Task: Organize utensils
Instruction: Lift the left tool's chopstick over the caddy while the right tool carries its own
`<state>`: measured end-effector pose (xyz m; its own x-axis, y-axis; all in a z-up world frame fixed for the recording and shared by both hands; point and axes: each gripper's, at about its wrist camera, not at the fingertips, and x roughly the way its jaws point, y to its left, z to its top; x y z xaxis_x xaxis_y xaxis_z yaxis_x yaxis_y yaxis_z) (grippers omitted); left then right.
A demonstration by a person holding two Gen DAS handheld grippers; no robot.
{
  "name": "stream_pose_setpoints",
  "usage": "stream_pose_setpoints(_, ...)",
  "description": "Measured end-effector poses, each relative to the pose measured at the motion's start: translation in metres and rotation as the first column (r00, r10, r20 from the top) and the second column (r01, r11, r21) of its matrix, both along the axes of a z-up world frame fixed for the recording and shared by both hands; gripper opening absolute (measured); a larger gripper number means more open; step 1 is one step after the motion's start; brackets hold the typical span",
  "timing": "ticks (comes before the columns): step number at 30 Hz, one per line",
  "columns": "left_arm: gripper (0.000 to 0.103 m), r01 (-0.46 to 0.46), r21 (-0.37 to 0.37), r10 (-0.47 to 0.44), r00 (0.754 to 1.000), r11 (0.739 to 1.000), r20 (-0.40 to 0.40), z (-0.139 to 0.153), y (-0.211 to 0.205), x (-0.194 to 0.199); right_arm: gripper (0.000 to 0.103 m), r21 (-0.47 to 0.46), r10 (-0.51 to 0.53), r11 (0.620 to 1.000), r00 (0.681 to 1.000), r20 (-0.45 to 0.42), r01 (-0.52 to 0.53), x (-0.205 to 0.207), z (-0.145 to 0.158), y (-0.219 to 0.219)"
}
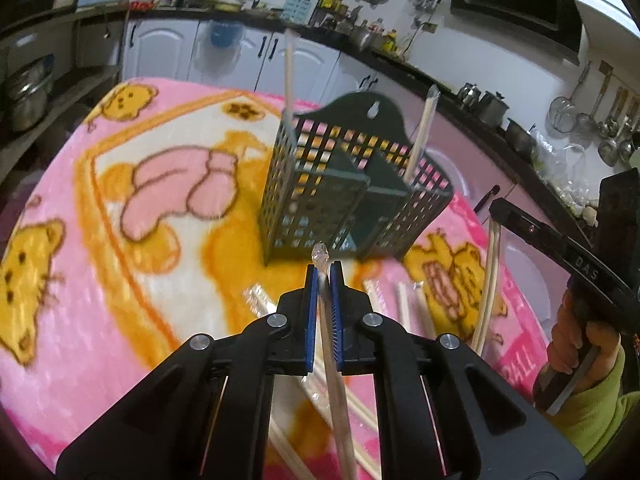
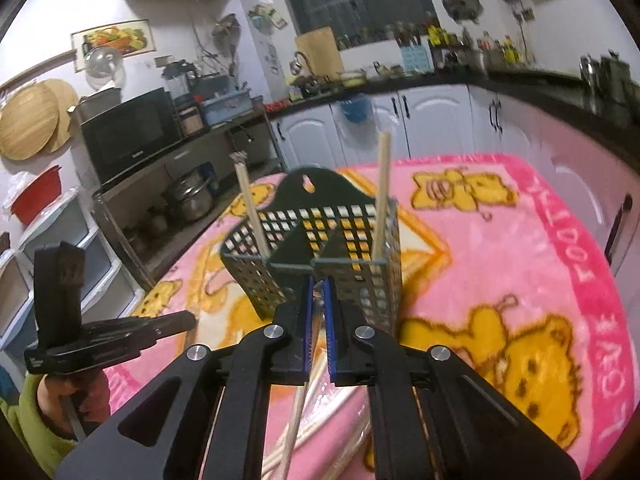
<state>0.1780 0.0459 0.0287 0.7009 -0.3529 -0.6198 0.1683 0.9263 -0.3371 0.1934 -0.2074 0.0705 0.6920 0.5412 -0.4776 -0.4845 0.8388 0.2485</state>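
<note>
A dark green perforated utensil caddy (image 1: pixel 352 184) (image 2: pixel 312 256) stands upright on the pink bear-print blanket (image 1: pixel 120 184). One wrapped chopstick pair leans in each of its end compartments (image 1: pixel 288 80) (image 1: pixel 424 128). My left gripper (image 1: pixel 324 276) is shut on a plastic-wrapped chopstick pair (image 1: pixel 332 340), whose wrapper tip pokes out just short of the caddy. My right gripper (image 2: pixel 319 284) is shut on another pale chopstick pair (image 2: pixel 298 412), which hangs down beneath it. In the left wrist view that pair (image 1: pixel 490 280) dangles from the right gripper (image 1: pixel 496 206), to the right of the caddy.
Several loose wrapped chopsticks (image 1: pixel 404 304) lie on the blanket in front of the caddy. A hand in a green sleeve (image 1: pixel 580 344) holds the right tool. White kitchen cabinets (image 2: pixel 436 120) stand behind the table, and a shelf with a microwave (image 2: pixel 128 132) to one side.
</note>
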Motion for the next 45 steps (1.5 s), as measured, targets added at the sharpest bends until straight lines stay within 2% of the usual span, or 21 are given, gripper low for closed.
stream_pose_setpoints(9, 0.003, 0.014, -0.004, -0.013, 0.996, 1.0, 0.091, 0.036, -0.004, 0.008, 0.005, -0.013, 0.02, 1.0, 0.996, 0.09, -0.019, -0.01, 0.028, 0.011)
stream_pose_setpoints(20, 0.003, 0.035, -0.001, -0.034, 0.974, 0.999, 0.224, 0.091, -0.018, 0.018, 0.005, 0.001, 0.02, 1.0, 0.983, 0.183, -0.02, -0.012, 0.059, 0.017)
stream_pose_setpoints(27, 0.003, 0.048, 0.001, -0.046, 0.95, 0.999, 0.309, 0.126, -0.029, 0.022, 0.005, 0.027, 0.008, 1.0, 0.971, 0.24, -0.015, -0.007, 0.083, 0.014)
stream_pose_setpoints(34, 0.003, 0.039, 0.005, -0.038, 0.914, 0.999, 0.403, 0.167, -0.036, 0.031, 0.005, 0.051, -0.014, 0.999, 0.947, 0.321, -0.003, -0.002, 0.116, 0.013)
stream_pose_setpoints(40, 0.003, 0.023, -0.002, -0.02, 0.895, 1.0, 0.445, 0.191, -0.039, 0.043, 0.005, 0.086, -0.049, 0.996, 0.926, 0.375, 0.018, 0.008, 0.143, 0.004)
stream_pose_setpoints(45, 0.003, 0.015, 0.004, -0.015, 0.889, 1.0, 0.458, 0.2, -0.044, 0.055, 0.005, 0.108, -0.079, 0.993, 0.912, 0.403, 0.038, 0.019, 0.159, -0.001)
